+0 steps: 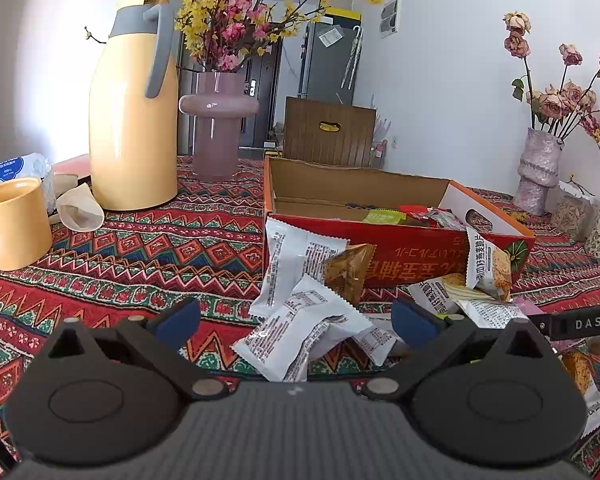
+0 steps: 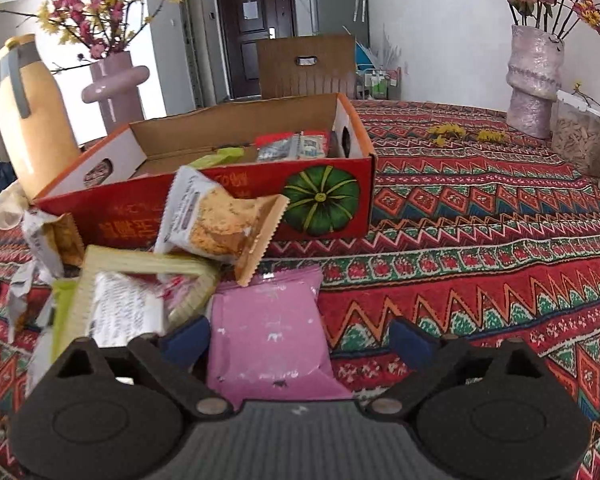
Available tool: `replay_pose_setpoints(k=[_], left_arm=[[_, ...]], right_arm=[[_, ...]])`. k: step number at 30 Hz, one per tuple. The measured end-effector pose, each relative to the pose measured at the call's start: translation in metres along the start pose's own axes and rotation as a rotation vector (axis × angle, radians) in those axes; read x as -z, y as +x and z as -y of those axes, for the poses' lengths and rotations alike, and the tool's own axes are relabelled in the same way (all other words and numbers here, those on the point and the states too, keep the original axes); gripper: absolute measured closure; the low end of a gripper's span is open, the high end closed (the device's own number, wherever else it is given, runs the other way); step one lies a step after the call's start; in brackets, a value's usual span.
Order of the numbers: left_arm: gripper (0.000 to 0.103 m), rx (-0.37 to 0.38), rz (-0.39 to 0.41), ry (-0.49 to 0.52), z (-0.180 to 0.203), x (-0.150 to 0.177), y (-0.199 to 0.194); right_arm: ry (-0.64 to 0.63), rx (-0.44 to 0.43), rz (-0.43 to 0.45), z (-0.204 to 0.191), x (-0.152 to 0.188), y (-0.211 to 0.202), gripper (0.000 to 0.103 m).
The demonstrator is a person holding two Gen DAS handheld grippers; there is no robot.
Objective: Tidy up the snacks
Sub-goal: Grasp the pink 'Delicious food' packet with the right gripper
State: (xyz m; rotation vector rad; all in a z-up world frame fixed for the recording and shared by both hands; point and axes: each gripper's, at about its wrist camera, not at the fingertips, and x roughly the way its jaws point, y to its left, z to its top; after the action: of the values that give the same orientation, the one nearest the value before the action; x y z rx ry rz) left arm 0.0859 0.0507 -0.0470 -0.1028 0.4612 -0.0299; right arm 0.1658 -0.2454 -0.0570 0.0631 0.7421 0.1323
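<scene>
An open red cardboard box (image 1: 404, 256) with a pumpkin picture (image 2: 320, 200) stands on the patterned cloth and holds several snack packets (image 2: 292, 146). Loose packets lie piled in front of it. My left gripper (image 1: 296, 320) is open, low over the cloth, with white packets (image 1: 300, 332) lying between its blue pads without touching them. A brown packet (image 1: 346, 272) leans on the box. My right gripper (image 2: 300, 340) is open around a pink packet (image 2: 268, 328). Its left pad is close to the packet's edge and its right pad stands well apart. A crisp packet (image 2: 220, 224) leans against the box front.
A yellow thermos jug (image 1: 134, 120), a yellow mug (image 1: 14, 224) and a pink vase (image 1: 216, 124) stand at the left. More vases (image 2: 534, 76) and a jar (image 2: 580, 136) line the right side. A black part marked DAS (image 1: 580, 324) enters from the right.
</scene>
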Motion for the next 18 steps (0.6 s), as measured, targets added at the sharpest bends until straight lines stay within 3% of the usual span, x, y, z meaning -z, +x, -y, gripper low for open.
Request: replay_pose_setpoints(k=[9,18], left_arm=[[0.000,0.002,-0.008,-0.007,-0.001,0.000,0.001],[0.000,0.001,-0.010,-0.012,-0.001,0.000,0.002]], right_arm=[[-0.086,-0.006,-0.035,-0.008,-0.006,0.015,0.022],[-0.108,-0.022,-0.021,-0.005,-0.006,0.019,0.021]])
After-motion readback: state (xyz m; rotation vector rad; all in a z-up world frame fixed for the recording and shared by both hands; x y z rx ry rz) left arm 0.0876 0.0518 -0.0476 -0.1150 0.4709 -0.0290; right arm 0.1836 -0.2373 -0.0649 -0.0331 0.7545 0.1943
